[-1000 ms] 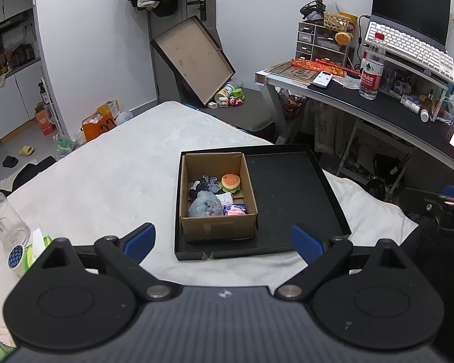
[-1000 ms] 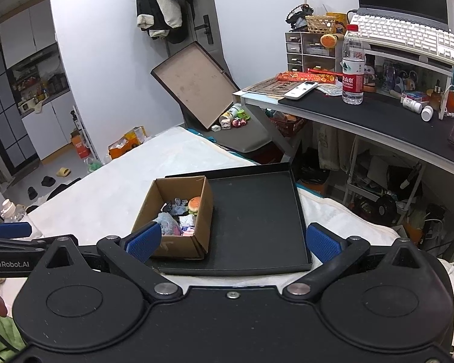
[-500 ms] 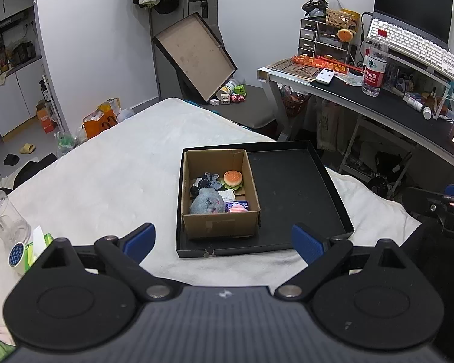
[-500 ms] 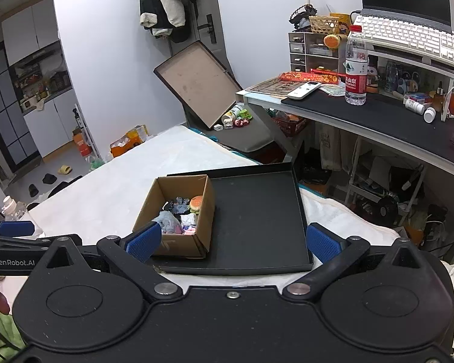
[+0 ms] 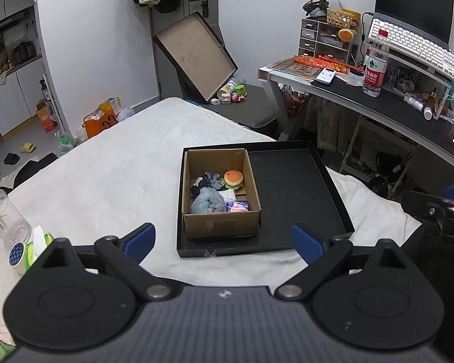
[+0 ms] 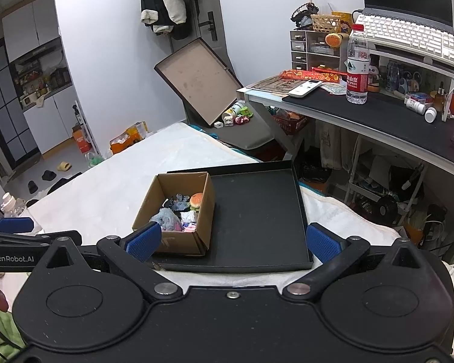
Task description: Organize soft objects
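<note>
The soft toys are lying light and squashy in the cardboard box ahead between the 2 fingers of the left gripper, both grippers are gaping wide and empty, so pinching the middle is looking safest.

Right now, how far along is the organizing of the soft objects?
Nothing looks done yet: the burger toy, the grey plush and the other soft items lie piled in the cardboard box, and the rest of the black tray is bare. Nothing is in hand: the left hand-held gripper and right hand-held gripper are open, short of the box. Every pick and placement remains.
</note>
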Demonstrator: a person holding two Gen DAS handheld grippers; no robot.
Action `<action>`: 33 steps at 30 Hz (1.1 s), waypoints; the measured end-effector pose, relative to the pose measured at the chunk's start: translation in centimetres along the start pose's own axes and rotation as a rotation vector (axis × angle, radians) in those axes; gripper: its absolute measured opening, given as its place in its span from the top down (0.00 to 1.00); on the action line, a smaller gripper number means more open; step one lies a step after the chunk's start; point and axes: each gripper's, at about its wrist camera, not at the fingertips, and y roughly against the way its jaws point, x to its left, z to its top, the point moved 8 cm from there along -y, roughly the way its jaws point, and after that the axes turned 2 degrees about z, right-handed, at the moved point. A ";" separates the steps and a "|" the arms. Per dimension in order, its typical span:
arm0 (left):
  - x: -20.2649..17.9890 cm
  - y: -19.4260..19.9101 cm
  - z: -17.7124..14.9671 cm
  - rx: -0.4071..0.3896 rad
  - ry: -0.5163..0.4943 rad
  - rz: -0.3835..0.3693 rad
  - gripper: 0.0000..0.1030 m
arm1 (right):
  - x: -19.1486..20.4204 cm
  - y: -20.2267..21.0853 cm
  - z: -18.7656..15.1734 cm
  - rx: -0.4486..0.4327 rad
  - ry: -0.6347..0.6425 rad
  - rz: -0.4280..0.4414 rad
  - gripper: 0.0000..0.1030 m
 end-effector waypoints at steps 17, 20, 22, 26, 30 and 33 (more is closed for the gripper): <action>-0.7 -0.4 -0.2 0.009 -0.006 -0.011 0.07 | 0.1 -0.1 -0.1 0.004 0.003 0.000 0.00; -0.8 -0.4 -0.2 0.009 -0.009 -0.013 0.07 | 0.0 -0.2 -0.2 0.008 0.000 -0.001 0.00; -0.9 -0.7 -0.1 0.016 -0.016 -0.008 0.07 | 0.0 -0.2 -0.2 0.008 0.002 -0.002 0.00; -1.0 -1.2 0.1 0.007 -0.009 -0.014 0.07 | -0.1 -0.5 -0.3 0.014 0.007 -0.004 0.00; -1.4 -2.2 0.1 0.014 -0.021 -0.015 0.07 | -0.6 -0.9 -0.5 0.011 0.022 -0.031 0.00; -1.7 -2.8 -0.1 0.020 -0.028 -0.025 0.07 | -1.2 -1.3 -0.7 0.012 -0.004 -0.029 0.00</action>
